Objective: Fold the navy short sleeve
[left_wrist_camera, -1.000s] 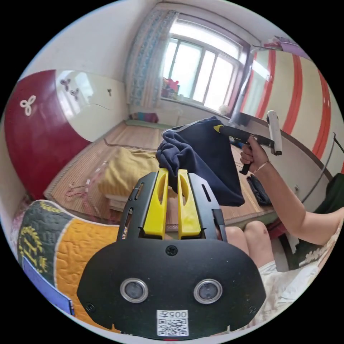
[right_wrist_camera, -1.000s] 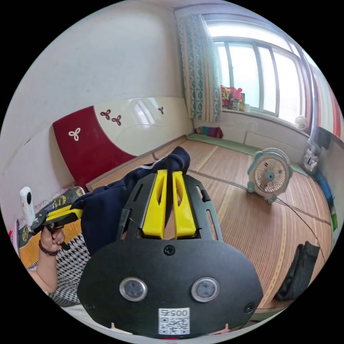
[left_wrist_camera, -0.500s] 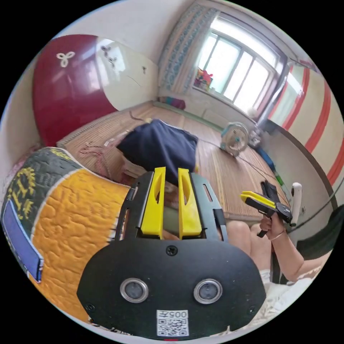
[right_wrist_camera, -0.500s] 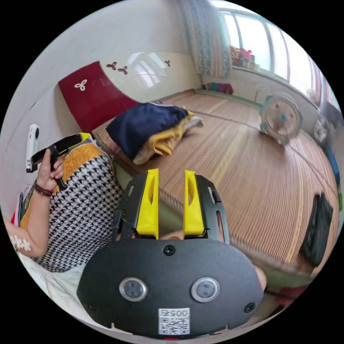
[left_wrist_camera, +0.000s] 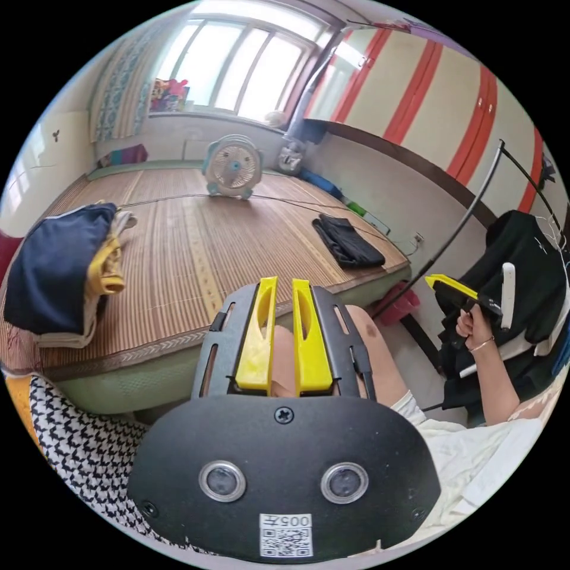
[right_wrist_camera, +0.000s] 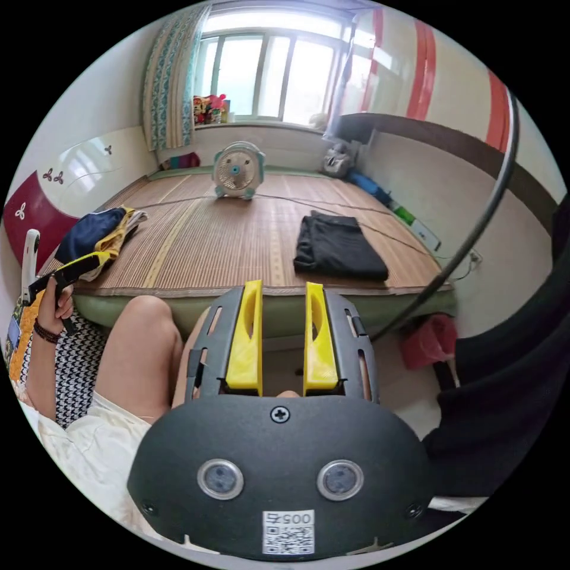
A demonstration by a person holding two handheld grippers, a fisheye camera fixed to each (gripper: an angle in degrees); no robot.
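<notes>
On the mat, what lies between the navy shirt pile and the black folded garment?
Bare woven mat in the right gripper view: nothing lies between the navy shirt and the black garment.

Navy on yellow, over straw-brown matting

The folded navy short sleeve (left_wrist_camera: 50, 267) is dark blue with a thin pale edge, lying on a mustard-yellow garment (left_wrist_camera: 110, 270) and a cream one under that; the woven mat (left_wrist_camera: 237, 237) is tan with fine stripes and a green border; the folded cloth (left_wrist_camera: 347, 240) on it is black; the fan (left_wrist_camera: 231, 167) is pale teal and white; the left gripper (left_wrist_camera: 284, 297) and right gripper (right_wrist_camera: 284, 300) each have bright yellow jaws on a black body; the houndstooth fabric (left_wrist_camera: 83, 439) is black and white; the wall panels (left_wrist_camera: 469, 95) are cream with red-orange stripes; the curtain (right_wrist_camera: 169, 89) is white patterned in teal; the bag (right_wrist_camera: 427, 350) is red.
</notes>
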